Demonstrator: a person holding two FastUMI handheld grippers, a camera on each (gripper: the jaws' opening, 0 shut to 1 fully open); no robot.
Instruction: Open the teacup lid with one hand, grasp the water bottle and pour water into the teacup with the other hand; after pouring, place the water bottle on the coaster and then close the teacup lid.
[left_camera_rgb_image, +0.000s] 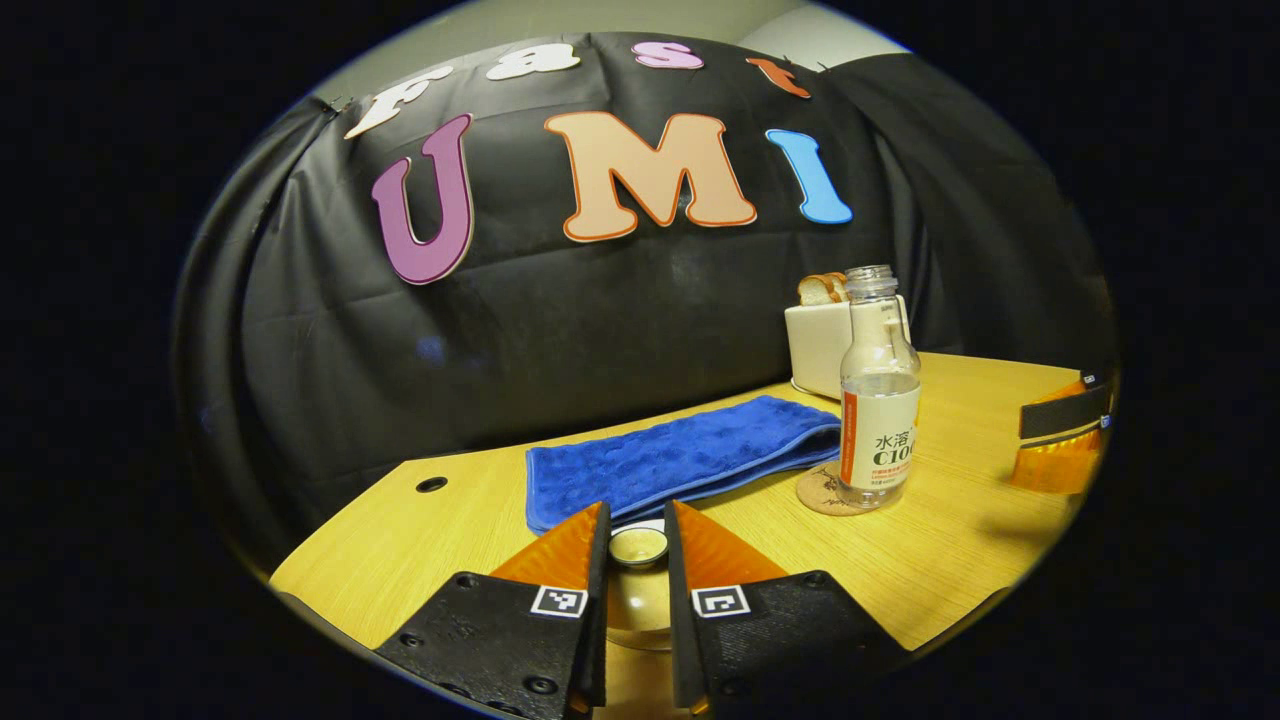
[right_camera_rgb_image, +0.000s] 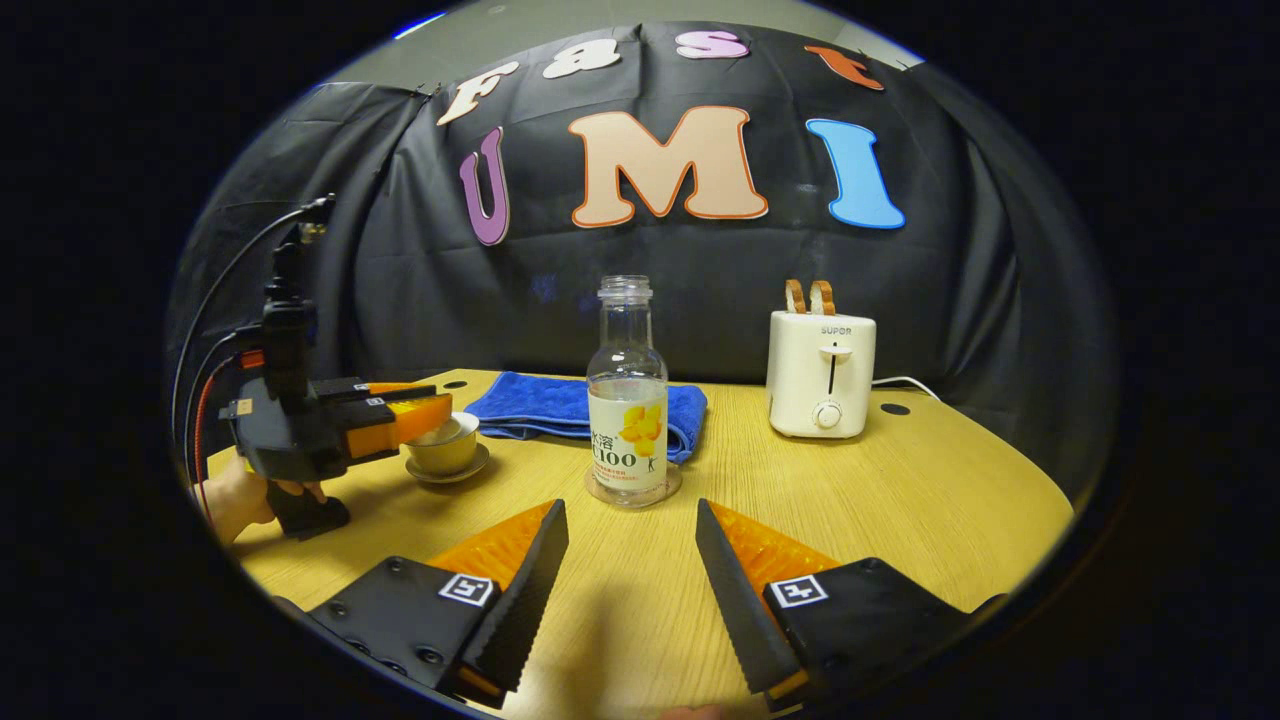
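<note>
With the left gripper (left_camera_rgb_image: 637, 545) fingers pinching the small, breakable-looking teacup lid (left_camera_rgb_image: 638, 546) by its knob, the right gripper (right_camera_rgb_image: 632, 545) fingers gape before the slick, part-filled water bottle (right_camera_rgb_image: 627, 400), best gripped mid-body.

Left gripper (right_camera_rgb_image: 425, 412) had a black body with small square black-and-white tags, black and red cables (right_camera_rgb_image: 200, 385) looping behind, right gripper (right_camera_rgb_image: 632, 545) had wedge fingers, ribbed inner faces, screws, square tags
</note>
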